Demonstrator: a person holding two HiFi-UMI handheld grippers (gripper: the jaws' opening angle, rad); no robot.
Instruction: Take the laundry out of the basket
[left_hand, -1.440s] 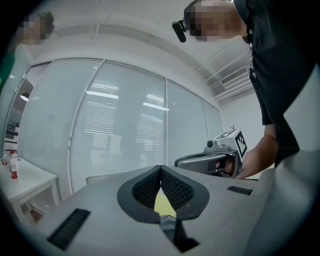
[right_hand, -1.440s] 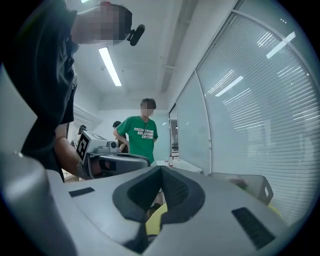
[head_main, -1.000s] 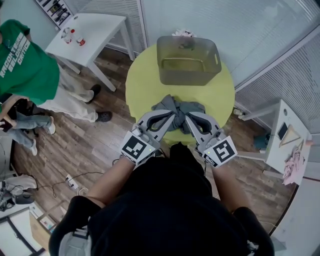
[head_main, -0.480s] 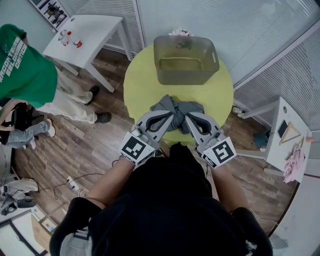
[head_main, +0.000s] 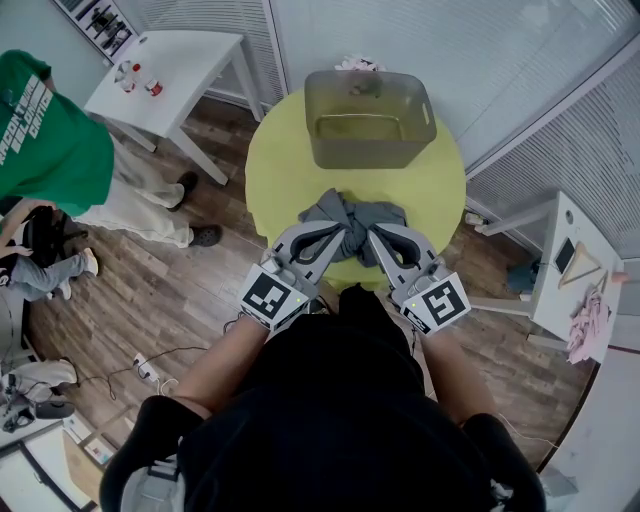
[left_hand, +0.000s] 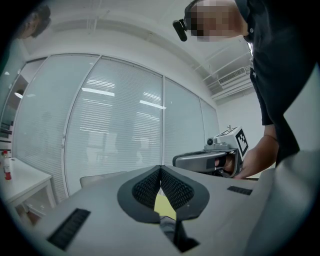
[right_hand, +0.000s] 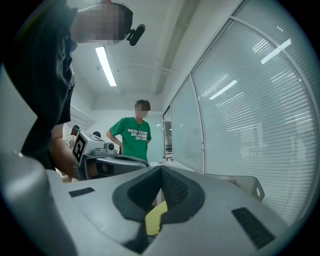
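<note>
1. Well off to the left of the left gripper (head_main: 342, 234), we are seeing a person in a green shirt (head_main: 45, 130) standing on the wooden floor, with a white side table (head_main: 185, 55) beyond them.
2. We are holding the left gripper level with its jaws clenched tip to tip, and its tips are reaching the near edge of the laundry (head_main: 355, 213).
3. Just ahead of both grippers' tips, the grey laundry is lying bunched on the yellow round table (head_main: 290, 170), outside the basket (head_main: 370, 150).
4. Farther ahead of the grippers, the grey basket is standing upright at the table's far side, apart from the laundry.
5. We are holding the right gripper (head_main: 371, 238) level just beside the left one, its jaws also pressed together, and its tips are meeting the same near edge of the laundry.
6. Well off to the right of the right gripper, a second white table (head_main: 580, 235) is standing.
</note>
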